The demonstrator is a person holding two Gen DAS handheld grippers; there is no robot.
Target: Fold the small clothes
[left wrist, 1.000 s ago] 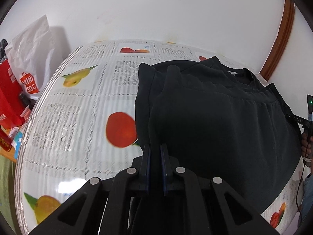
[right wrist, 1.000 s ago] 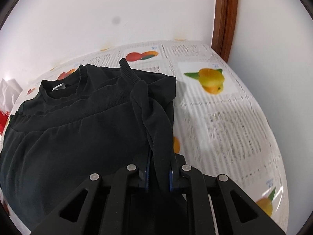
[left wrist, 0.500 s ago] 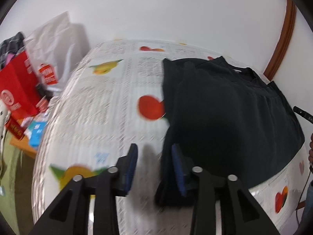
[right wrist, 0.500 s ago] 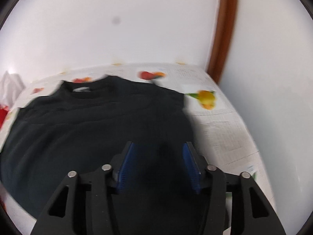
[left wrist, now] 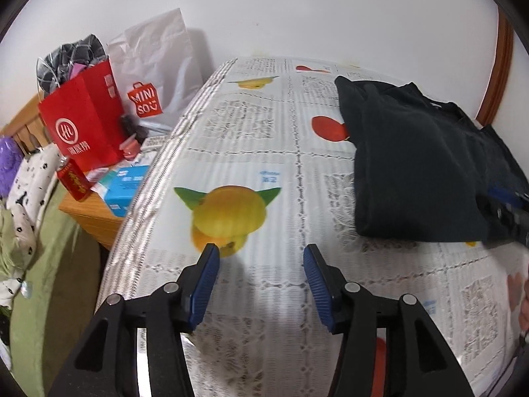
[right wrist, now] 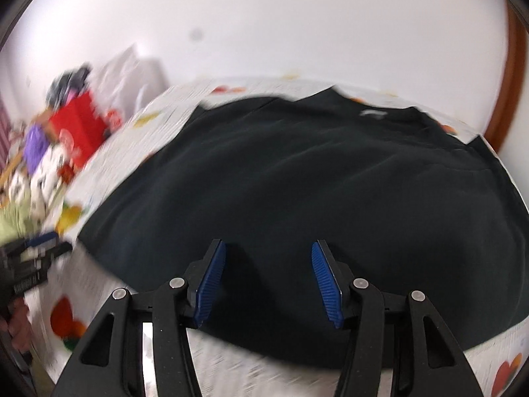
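L gripper (left wrist: 261, 264) hangs spread wide, holding nothing, over bare fruit-print tablecloth (left wrist: 251, 152); prob. clear of the cloth between folds. R gripper (right wrist: 268, 264) also spread, empty, above the near hem of the black top (right wrist: 297, 178). Top lies flat on the table, sides apparently folded in, long axis near-to-far, collar toward the far wall.

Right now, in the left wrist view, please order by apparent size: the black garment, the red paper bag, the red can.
1. black garment, largest
2. red paper bag
3. red can, smallest

The garment lies nearer the camera, so its lead over the bag is uncertain.
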